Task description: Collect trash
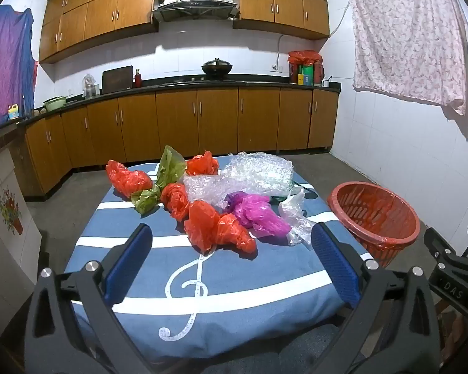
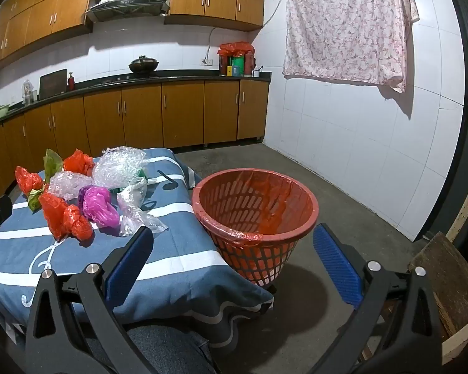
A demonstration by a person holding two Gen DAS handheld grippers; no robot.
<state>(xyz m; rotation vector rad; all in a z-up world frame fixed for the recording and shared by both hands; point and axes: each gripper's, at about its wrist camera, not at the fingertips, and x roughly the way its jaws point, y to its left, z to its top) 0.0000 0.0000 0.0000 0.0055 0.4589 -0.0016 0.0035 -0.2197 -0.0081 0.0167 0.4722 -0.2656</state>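
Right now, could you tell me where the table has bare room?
The near half of the blue striped tablecloth is bare, between the crumpled red plastic bags and the front edge. The far half is crowded: clear bubble wrap, a purple plastic bag.

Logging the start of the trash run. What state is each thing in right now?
Left claw: open, holding nothing.
Right claw: open, holding nothing.
Basket: upright on the floor, lined with a red bag, no trash visible inside.
Plastic bags: crumpled, on the table.
Bubble wrap: crumpled, on the table.
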